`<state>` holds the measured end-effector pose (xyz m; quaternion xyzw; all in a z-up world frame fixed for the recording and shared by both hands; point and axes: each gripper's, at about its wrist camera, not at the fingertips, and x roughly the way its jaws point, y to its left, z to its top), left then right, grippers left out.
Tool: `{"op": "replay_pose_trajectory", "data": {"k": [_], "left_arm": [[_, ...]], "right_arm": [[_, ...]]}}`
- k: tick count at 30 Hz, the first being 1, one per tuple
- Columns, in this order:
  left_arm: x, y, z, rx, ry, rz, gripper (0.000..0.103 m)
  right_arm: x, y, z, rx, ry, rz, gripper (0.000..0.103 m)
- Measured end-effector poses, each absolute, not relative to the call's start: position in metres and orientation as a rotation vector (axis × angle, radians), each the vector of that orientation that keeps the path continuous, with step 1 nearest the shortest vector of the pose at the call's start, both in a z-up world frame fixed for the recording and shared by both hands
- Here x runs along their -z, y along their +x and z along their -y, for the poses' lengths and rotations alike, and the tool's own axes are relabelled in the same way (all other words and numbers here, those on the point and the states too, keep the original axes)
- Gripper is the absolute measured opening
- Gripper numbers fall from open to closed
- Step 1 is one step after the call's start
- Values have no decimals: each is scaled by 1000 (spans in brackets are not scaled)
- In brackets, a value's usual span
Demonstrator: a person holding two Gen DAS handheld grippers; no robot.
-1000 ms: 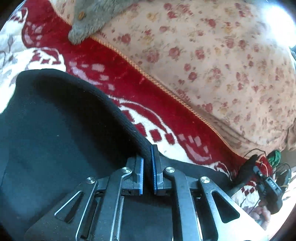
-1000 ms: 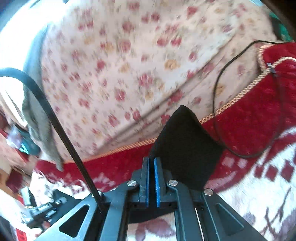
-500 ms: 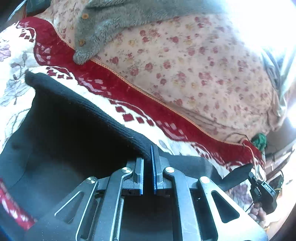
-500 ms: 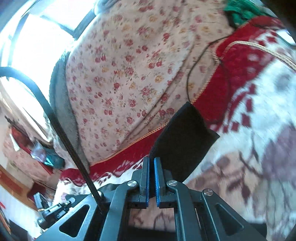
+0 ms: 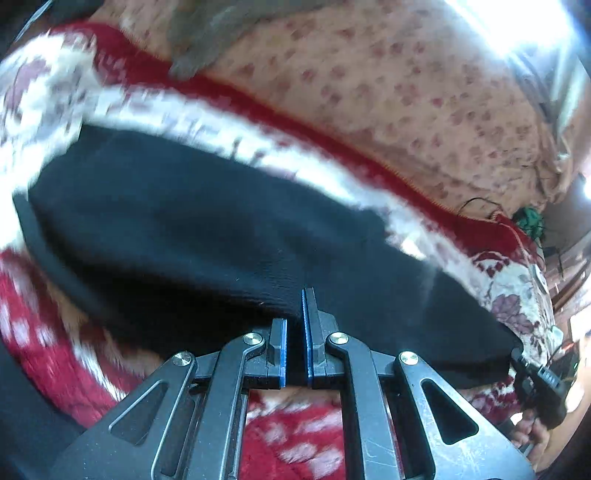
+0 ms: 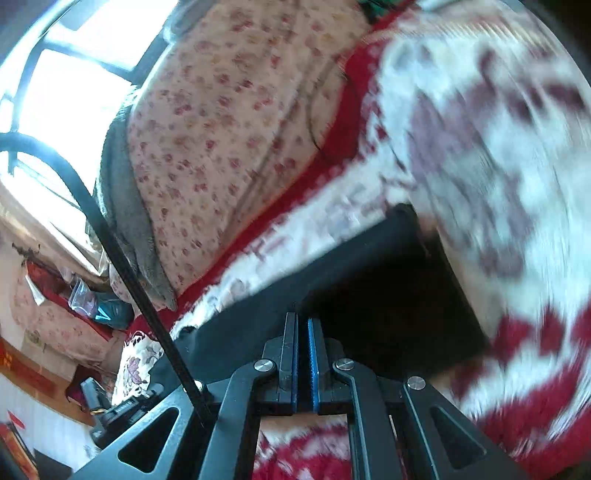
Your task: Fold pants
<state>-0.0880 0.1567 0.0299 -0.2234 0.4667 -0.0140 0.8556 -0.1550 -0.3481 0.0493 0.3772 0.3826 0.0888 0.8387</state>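
**Mid-fold, both ends gripped**

I've got the left gripper (image 5: 294,328) and right gripper (image 6: 303,350) clamped on the black pants (image 5: 192,221), stretched over the red-and-white blanket (image 5: 314,435). Next: lay the carried edge down squarely, then release.

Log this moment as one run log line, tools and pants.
left tool: shut on black pants | right tool: shut on black pants | pants: spread over red and white blanket | fold: underway

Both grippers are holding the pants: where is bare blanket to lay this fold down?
Free: the white and red blanket nearest the left gripper, and its white band beyond the black pants. Crowded: the floral quilt, grey garment, and cables.
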Motion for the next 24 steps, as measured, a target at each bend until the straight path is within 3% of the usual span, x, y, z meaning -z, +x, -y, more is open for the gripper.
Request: {"op": "replay_pose_trajectory", "data": {"k": [4, 7, 10, 14, 17, 24], "left_arm": [[-20, -90, -158, 19, -501, -996, 6], [-23, -88, -157, 13, -499, -989, 6], [-21, -85, -160, 13, -525, -995, 6], [-19, -84, -166, 25, -567, -1000, 6], [-20, -83, -165, 26, -560, -1001, 6], [-42, -93, -159, 63, -481, -936, 6]], "right_arm": [[-28, -161, 359, -156, 894, -771, 9], [-24, -162, 363, -163, 956, -729, 23], [-26, -155, 360, -150, 928, -737, 24], [-22, -142, 362, -123, 933, -752, 24], [-28, -139, 357, -156, 909, -742, 7], [-61, -165, 353, -234, 849, -690, 5]]}}
